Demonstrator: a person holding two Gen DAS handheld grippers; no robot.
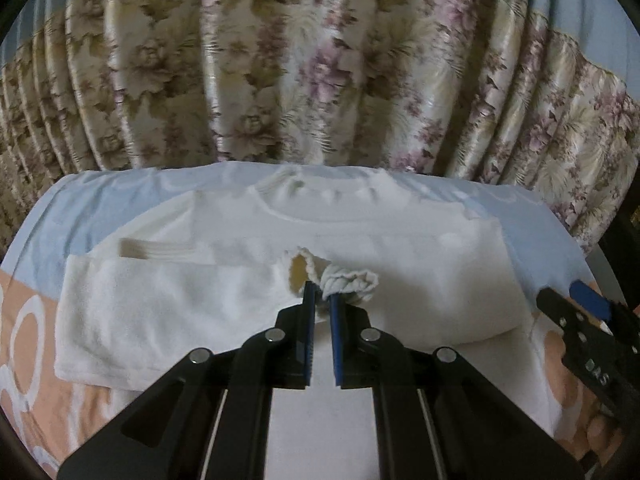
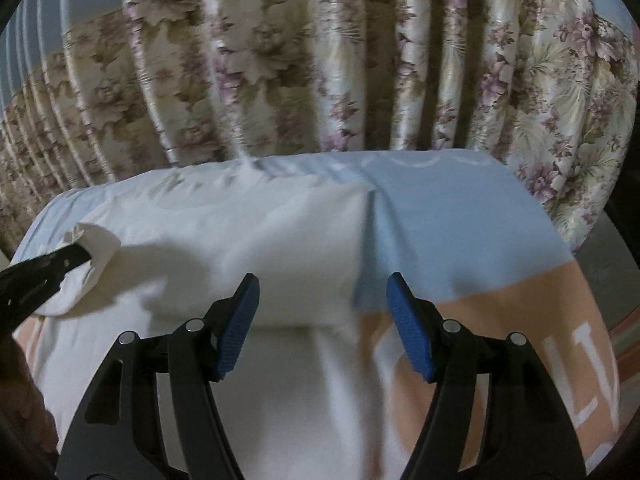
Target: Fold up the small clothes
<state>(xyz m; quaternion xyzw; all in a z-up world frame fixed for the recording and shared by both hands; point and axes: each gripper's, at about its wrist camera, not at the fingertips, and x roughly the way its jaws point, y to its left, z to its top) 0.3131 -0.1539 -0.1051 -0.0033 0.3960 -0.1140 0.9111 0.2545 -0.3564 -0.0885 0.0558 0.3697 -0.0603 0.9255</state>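
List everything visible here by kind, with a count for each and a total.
White long-sleeved knit garment: 1
Black tongs with blue pads: 2, left tongs shut on the garment's sleeve cuff, right tongs open
Blue and peach patterned bedsheet: 1
Floral pleated curtain: 1
Total: 5

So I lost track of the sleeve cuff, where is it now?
The cuff is pinched in the left gripper, lifted over the middle of the white sweater; the right wrist view shows it at far left.
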